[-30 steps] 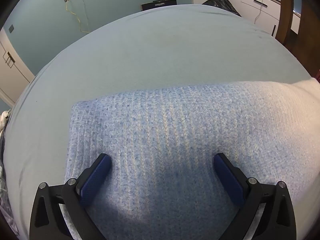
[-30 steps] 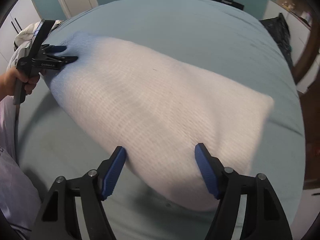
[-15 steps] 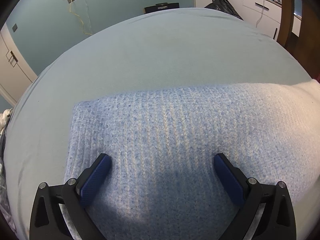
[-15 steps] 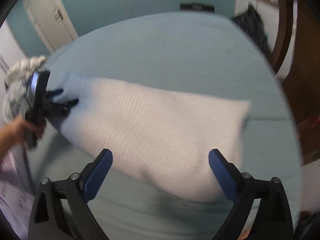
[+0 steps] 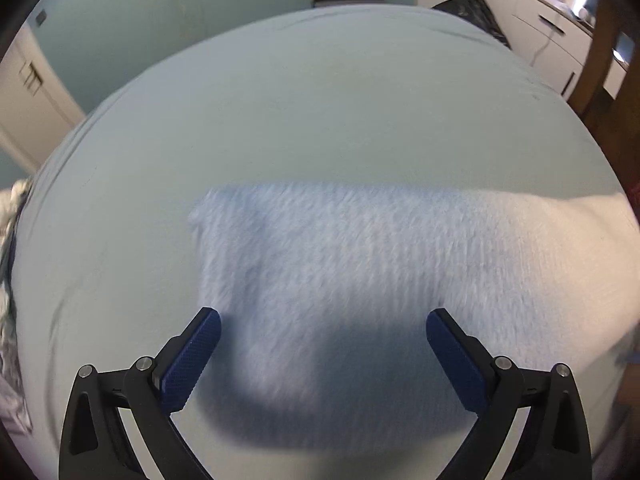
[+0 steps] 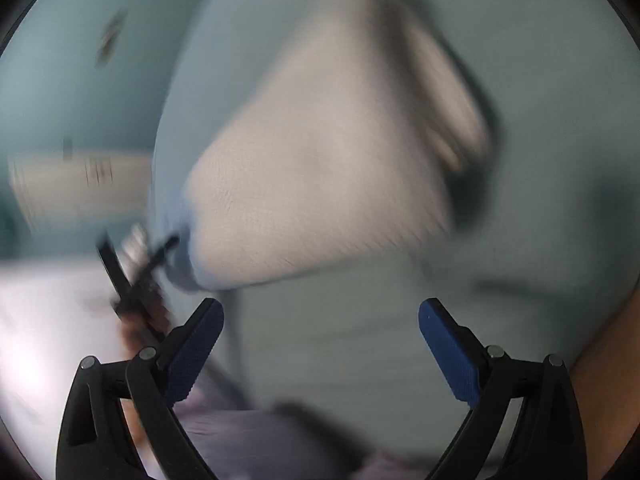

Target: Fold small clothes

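The folded knit cloth [image 5: 360,288] lies on the bed [image 5: 320,100]. The left gripper [image 5: 323,354] and the right gripper [image 6: 321,344] are both wide open, holding nothing.

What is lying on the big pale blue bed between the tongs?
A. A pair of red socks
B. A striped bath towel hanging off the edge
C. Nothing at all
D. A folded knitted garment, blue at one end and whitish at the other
D: the left wrist view shows a ribbed knitted garment lying flat on the bed, blue at one end and fading to whitish at the other.
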`<state>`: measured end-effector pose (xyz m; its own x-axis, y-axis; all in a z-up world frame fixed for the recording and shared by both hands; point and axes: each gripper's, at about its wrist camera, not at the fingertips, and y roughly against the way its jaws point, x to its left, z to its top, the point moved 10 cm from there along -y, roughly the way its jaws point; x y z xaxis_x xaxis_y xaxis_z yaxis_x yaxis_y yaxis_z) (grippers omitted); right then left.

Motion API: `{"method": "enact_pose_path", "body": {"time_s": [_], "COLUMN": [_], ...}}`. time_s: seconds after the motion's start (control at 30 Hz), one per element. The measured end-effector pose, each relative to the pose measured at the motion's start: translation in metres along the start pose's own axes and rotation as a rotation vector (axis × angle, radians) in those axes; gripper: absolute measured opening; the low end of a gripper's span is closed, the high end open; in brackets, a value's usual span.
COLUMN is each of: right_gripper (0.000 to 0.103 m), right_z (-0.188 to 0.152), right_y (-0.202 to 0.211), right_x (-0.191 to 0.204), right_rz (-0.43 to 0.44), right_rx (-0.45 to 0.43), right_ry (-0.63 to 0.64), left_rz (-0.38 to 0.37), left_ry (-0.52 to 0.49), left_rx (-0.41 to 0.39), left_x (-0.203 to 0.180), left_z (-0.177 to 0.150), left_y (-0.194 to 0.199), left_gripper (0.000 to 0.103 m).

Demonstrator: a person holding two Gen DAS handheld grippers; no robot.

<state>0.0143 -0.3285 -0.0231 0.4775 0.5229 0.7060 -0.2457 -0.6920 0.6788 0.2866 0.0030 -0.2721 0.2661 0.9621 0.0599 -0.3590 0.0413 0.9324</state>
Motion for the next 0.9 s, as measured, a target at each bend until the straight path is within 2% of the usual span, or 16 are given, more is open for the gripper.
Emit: {"method": "enact_pose_path", "body": {"time_s": [0.07,0.13,0.2,0.27,0.33,0.4,0.47,0.5,0.57,0.63,0.7,0.8,0.9], "right_gripper": [0.097,0.097,0.097,0.097,0.097,0.097,0.097,0.097,0.097,0.097,0.097,0.097,0.097], "right_z": [-0.003,0.004,0.01,0.015,0.016,0.011,0.005,-0.002,0.006,0.013,0.014,0.016,0.009], "right_y": [-0.017,-0.03,-0.041,-0.053,-0.062,-0.07,-0.077,-0.078,-0.065,-0.058,-0.06,-0.074,-0.09], "right_x": [-0.019,-0.024,-0.022,-0.024,-0.022,-0.016,-0.012,-0.011,-0.003,0.007,0.013,0.01,0.028], "right_rz": [0.046,0.098,0.137,0.133,0.131,0.142,0.141,0.138,0.131,0.139,0.16,0.195,0.188], "right_rx": [0.034,0.011,-0.014,-0.049,-0.067,-0.077,-0.087,-0.092,-0.107,-0.152,-0.161,-0.109,-0.072], "right_ry": [-0.128,-0.204,-0.244,-0.261,-0.253,-0.259,-0.259,-0.26,-0.254,-0.228,-0.234,-0.268,-0.219], "left_rz": [-0.006,0.036,0.094,0.091,0.027,-0.089,-0.154,-0.142,-0.093,-0.137,-0.162,-0.144,-0.167], "left_ry": [-0.021,-0.059,-0.138,-0.164,-0.115,0.007,0.114,0.139,0.18,0.222,0.257,0.269,0.256], "left_rx": [0.043,0.066,0.109,0.116,0.112,0.123,0.149,0.175,0.257,0.289,0.281,0.225,0.203], "left_x": [0.004,0.008,0.01,0.01,0.011,0.013,0.019,0.023,0.032,0.032,0.033,0.035,0.025], "left_z": [-0.016,-0.03,-0.05,-0.066,-0.078,-0.09,-0.1,-0.106,-0.122,-0.126,-0.124,-0.113,-0.103], "left_y": [0.005,0.008,0.011,0.017,0.02,0.014,0.001,-0.006,-0.023,-0.031,-0.031,-0.019,-0.01], "left_gripper": [0.103,0.103,0.103,0.103,0.103,0.103,0.103,0.103,0.102,0.1,0.1,0.1,0.1]}}
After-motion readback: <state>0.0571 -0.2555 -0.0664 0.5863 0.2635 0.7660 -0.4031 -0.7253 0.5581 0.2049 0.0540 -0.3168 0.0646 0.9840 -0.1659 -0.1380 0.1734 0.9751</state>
